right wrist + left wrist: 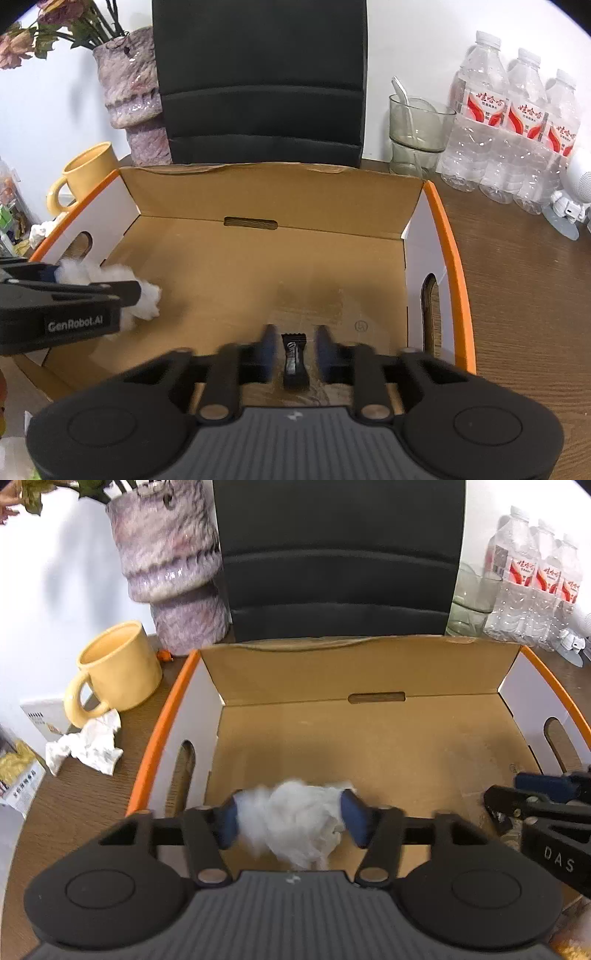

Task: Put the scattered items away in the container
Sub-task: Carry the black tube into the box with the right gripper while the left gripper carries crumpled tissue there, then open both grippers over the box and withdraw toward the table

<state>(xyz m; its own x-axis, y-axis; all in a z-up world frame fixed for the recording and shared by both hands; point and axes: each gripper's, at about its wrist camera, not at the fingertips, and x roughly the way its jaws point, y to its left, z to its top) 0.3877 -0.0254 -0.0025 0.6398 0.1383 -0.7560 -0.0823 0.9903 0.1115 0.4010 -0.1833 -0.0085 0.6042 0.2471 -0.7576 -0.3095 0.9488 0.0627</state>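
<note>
An open cardboard box (369,672) with orange rims sits on the brown table; it also shows in the right wrist view (258,192). My left gripper (291,818) is shut on a crumpled white tissue (295,823) and holds it over the box's near left part; the tissue also shows in the right wrist view (140,291). My right gripper (293,350) is open over the box's near right part, with a small black packet (294,363) between its fingers, not touched by either. A second crumpled tissue (88,746) lies on the table left of the box.
A yellow mug (118,668) and a purple vase (170,565) stand left of the box. A black chair back (340,554) is behind it. A glass cup (417,129), water bottles (517,129) and a small white figure (565,210) stand at the right.
</note>
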